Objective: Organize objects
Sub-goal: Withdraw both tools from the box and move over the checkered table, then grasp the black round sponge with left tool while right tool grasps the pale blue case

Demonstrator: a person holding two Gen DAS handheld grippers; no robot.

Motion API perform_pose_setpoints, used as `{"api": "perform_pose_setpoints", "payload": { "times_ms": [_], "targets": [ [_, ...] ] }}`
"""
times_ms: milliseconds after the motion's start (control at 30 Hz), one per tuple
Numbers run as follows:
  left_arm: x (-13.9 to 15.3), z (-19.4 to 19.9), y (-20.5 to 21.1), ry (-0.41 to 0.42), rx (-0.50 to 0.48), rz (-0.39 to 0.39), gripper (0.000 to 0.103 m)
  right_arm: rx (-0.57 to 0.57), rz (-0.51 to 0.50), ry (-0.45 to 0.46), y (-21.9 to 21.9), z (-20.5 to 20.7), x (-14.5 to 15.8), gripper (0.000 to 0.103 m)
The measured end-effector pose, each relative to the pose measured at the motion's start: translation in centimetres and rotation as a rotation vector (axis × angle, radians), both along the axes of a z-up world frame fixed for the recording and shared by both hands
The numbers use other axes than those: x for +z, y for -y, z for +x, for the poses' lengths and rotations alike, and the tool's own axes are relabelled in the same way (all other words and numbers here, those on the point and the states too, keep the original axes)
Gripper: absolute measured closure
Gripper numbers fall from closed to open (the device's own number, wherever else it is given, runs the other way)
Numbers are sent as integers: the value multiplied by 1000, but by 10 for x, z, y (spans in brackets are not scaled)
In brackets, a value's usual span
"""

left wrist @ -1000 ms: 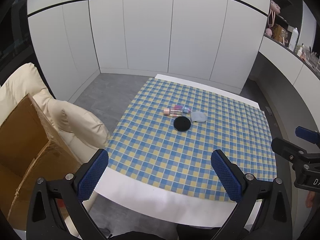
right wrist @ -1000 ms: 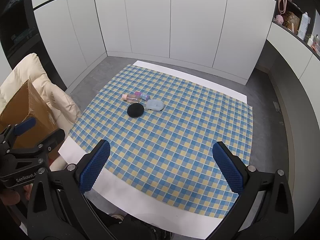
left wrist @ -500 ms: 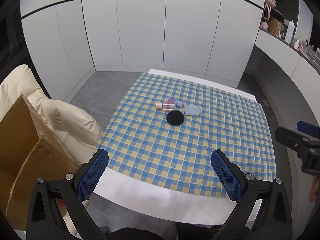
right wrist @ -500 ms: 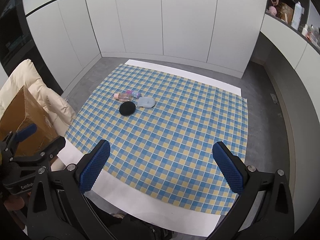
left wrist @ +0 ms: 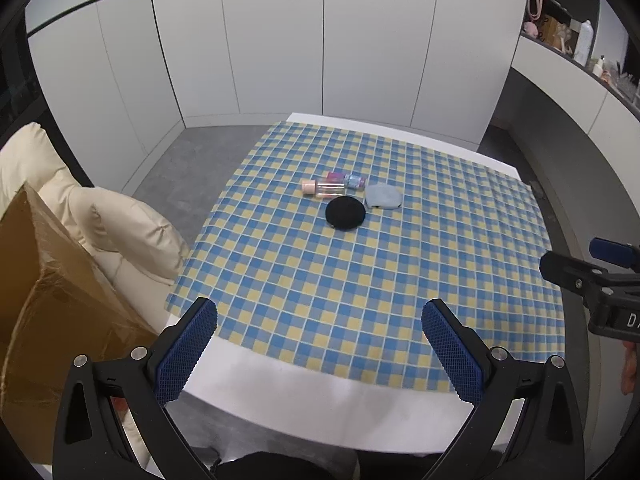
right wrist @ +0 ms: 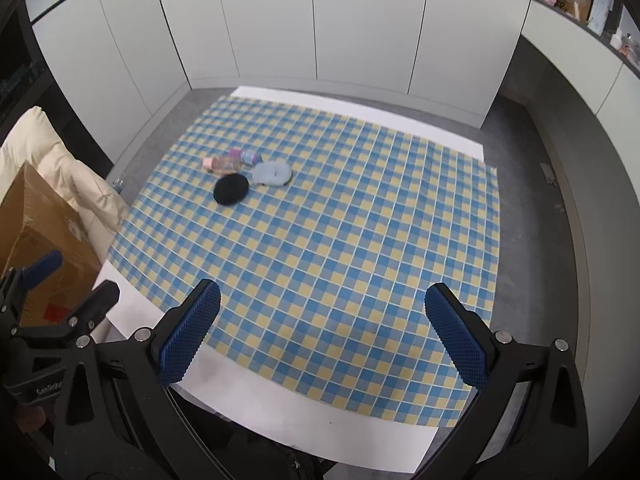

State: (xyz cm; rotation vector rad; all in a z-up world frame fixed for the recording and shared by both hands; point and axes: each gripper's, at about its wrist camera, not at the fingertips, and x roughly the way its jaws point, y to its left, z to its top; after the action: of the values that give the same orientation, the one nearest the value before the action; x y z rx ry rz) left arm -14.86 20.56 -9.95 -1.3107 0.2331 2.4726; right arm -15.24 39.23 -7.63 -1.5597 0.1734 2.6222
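Note:
A small cluster lies on the blue and yellow checked cloth [left wrist: 360, 280]: a black round pad [left wrist: 345, 213] [right wrist: 231, 188], a pale blue pouch [left wrist: 383, 196] [right wrist: 273, 173], a clear bottle with a pink cap [left wrist: 323, 187] [right wrist: 219, 163] and a smaller pink and blue bottle [left wrist: 347, 179] [right wrist: 246, 156] behind it. My left gripper [left wrist: 319, 350] hangs open over the table's near edge, well short of the cluster. My right gripper [right wrist: 322, 336] is open too, above the near right part of the cloth. Nothing is between either pair of fingers.
The white table [left wrist: 304, 392] shows past the cloth at its near and far edges. A cream armchair [left wrist: 100, 220] with a brown cardboard box [left wrist: 44, 300] stands left of the table. White cabinet doors [left wrist: 360, 40] fill the back; a shelf [left wrist: 580, 48] with small items runs along the right.
Both views have shifted slightly: the cluster sits a little farther left in the right wrist view and the table looks a bit lower. Both grippers stay open and empty.

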Motion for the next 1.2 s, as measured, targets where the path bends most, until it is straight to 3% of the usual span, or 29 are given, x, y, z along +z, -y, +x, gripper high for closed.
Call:
{"api": "perform_pose_setpoints", "payload": {
  "times_ms": [567,800,1100,1200],
  "targets": [
    [-62,-72,-45,51,-18,-22,2,40,16,37,-6,-71,-77,0],
    [-101,-108,-58,80,-20,-32,7,52,15,60,-2,-101,-119,6],
    [-131,-137,-72,114,-46,-26,14,83,42,63,4,-126,-145,12],
    [-139,-145,-79,136,-56,-15,23,87,36,69,3,-133,-149,12]
  ]
}}
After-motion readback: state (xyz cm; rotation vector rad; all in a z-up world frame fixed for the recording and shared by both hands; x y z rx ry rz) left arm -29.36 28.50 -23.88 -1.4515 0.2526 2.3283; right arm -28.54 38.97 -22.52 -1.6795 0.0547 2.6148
